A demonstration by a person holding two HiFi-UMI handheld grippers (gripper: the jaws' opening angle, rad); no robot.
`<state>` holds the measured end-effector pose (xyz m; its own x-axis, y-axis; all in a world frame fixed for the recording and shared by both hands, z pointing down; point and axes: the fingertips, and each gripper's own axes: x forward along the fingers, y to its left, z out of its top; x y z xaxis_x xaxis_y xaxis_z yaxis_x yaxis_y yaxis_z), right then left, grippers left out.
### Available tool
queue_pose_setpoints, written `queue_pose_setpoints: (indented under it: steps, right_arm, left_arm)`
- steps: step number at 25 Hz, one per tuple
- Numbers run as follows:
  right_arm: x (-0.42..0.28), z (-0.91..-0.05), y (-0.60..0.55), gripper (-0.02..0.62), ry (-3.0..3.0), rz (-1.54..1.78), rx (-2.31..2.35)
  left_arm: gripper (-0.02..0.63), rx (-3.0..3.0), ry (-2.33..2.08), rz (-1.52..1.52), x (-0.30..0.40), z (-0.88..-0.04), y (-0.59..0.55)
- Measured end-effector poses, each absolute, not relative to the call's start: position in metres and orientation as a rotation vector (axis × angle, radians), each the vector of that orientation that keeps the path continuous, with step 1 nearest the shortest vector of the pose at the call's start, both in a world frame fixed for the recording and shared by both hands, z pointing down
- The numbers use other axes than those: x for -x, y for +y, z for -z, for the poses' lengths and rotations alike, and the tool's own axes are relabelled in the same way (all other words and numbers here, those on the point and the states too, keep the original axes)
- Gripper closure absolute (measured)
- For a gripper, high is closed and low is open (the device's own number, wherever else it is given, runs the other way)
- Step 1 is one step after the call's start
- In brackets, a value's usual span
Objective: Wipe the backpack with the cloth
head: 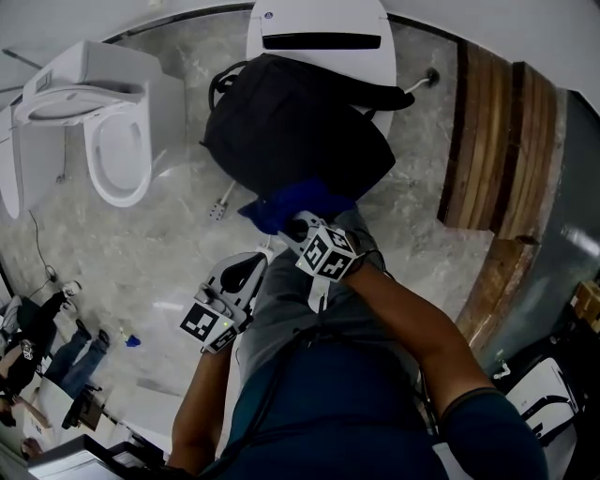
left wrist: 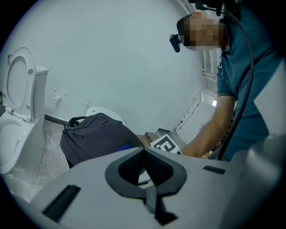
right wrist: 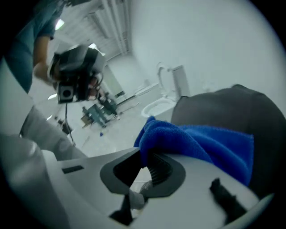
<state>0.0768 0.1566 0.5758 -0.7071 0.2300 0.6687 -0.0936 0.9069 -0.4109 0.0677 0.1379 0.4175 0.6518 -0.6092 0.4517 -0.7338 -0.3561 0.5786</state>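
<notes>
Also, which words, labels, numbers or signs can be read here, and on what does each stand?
No text is readable.
Small blue mark on the white toilet: too small to read.
Marker cubes: black-and-white square patterns, no letters.

We see a cool, even light with no hard shadows — the pale floor (head: 141, 253) carries only a soft sheen towards the head view's left edge. The backpack (head: 295, 127) reads as a nearly featureless black mass, while the cloth (right wrist: 201, 143) is strongly saturated. All three views bow at their edges, and both gripper views are ringed by black corners. The right gripper view is smeared throughout — its background is washed out, and the right gripper (right wrist: 145, 154) looks soft close to the lens.
</notes>
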Motion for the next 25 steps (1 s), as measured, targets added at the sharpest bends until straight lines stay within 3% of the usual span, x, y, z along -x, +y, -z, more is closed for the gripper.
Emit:
queue_pose_setpoints:
  steps: [5, 11, 17, 22, 25]
  right_arm:
    - [-0.087, -0.579, 0.136, 0.563, -2.262, -0.395, 0.191]
    - [-0.176, -0.591, 0.098, 0.563, -2.147, -0.606, -0.175]
    - [-0.11, -0.6, 0.172, 0.563, -2.122, -0.429, 0.193]
    - [-0.05, -0.563, 0.064, 0.563, -2.232, -0.389, -0.03]
    - [-0.056, -0.562, -0.026, 0.563, -2.2, -0.622, -0.187]
  left_arm:
    - [0.6, -2.068, -1.065, -0.212, -0.061, -0.419, 0.133]
    - [0.6, -2.041, -1.102, -0.163, -0.053, -0.417, 0.131]
    - [0.6, -2.043, -1.101, -0.179, -0.057, -0.417, 0.125]
    - [0.6, -2.013, -1.134, -0.171, -0.047, -0.42, 0.128]
    - [0.6, -2.007, -1.143, -0.168, -0.046, -0.419, 0.125]
